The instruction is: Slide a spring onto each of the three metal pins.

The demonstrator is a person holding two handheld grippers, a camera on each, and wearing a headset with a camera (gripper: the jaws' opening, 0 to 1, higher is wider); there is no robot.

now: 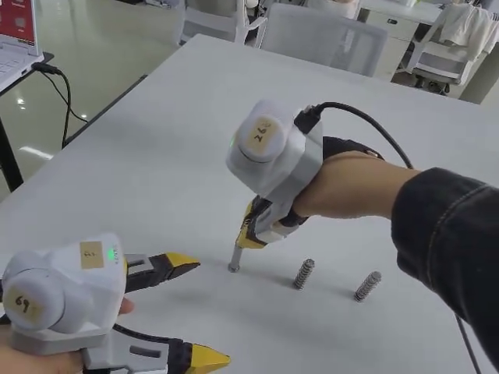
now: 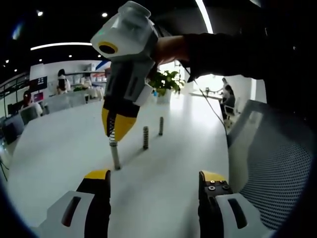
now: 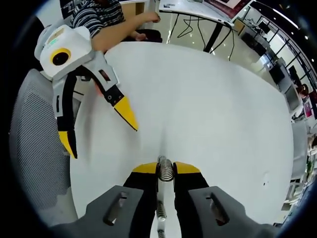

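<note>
A bare metal pin (image 1: 234,261) stands upright on the white table (image 1: 179,132). My right gripper (image 1: 251,237) hangs over its top, shut on a spring (image 3: 166,169) that meets the pin's upper end (image 2: 115,154). To the right stand two more pins, each wearing a spring: one spring (image 1: 304,273) in the middle, the other spring (image 1: 368,286) further right. My left gripper (image 1: 204,312) rests open at the near left with nothing between its yellow-tipped jaws, pointing toward the pins (image 2: 155,176).
Grey chairs (image 1: 320,35) line the table's far edge. At the top left a laptop (image 1: 15,39) sits on a side stand with a black cable (image 1: 66,93) hanging from it. A mesh chair (image 2: 277,163) is at the table's near side.
</note>
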